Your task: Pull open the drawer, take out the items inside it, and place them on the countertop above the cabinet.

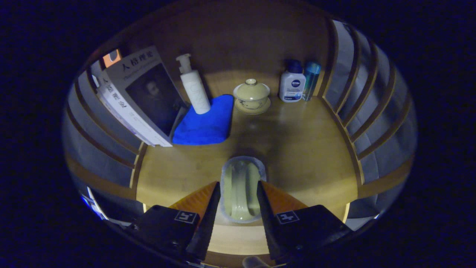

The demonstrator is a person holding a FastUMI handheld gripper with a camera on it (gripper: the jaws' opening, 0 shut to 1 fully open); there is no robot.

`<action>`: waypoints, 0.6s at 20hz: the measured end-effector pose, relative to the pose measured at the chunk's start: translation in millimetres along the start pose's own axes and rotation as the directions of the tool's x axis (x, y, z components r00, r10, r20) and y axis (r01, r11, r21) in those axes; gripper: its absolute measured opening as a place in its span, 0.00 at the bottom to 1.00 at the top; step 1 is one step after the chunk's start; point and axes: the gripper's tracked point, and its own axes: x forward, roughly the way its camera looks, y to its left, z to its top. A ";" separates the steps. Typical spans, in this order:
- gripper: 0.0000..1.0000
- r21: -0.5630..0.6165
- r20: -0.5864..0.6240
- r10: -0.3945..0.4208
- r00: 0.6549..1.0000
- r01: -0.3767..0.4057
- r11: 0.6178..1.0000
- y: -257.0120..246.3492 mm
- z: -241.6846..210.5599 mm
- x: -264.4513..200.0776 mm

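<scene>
The jaws (240, 193) grasp a pale packet (241, 188) in clear wrap, one finger pressing each long side, so the packet stands between them with its far end poking out ahead of the fingertips. It hangs just above the wooden counter (305, 149); whether its underside touches the wood cannot be told. Taking the lidded tea bowl (251, 95) on its saucer as the landmark, the packet is well in front of it, on the near side of the counter. Just left of the bowl lies a folded blue cloth (204, 124), its edge near the saucer, and a white pump bottle (193, 85) stands on the cloth's far part, leaning a little. Left of the cloth, a stack of books (137, 96) rests tilted against the slatted side wall (100, 126). Right of the bowl, apart from it, stands a white lotion bottle (292, 83) with a dark cap, and a slim blue bottle (311, 80) stands touching or just beside it, next to the right slatted wall.
</scene>
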 end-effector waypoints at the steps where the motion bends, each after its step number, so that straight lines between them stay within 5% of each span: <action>1: 0.63 -0.012 0.019 0.007 1.000 -0.007 1.000 2.2 -3.4 -10.4; 7: 0.63 -0.055 0.151 0.062 0.987 -0.054 0.997 21.1 -33.2 -74.0; 12: 0.63 -0.119 0.347 0.087 0.934 -0.048 0.992 29.0 -75.6 -131.6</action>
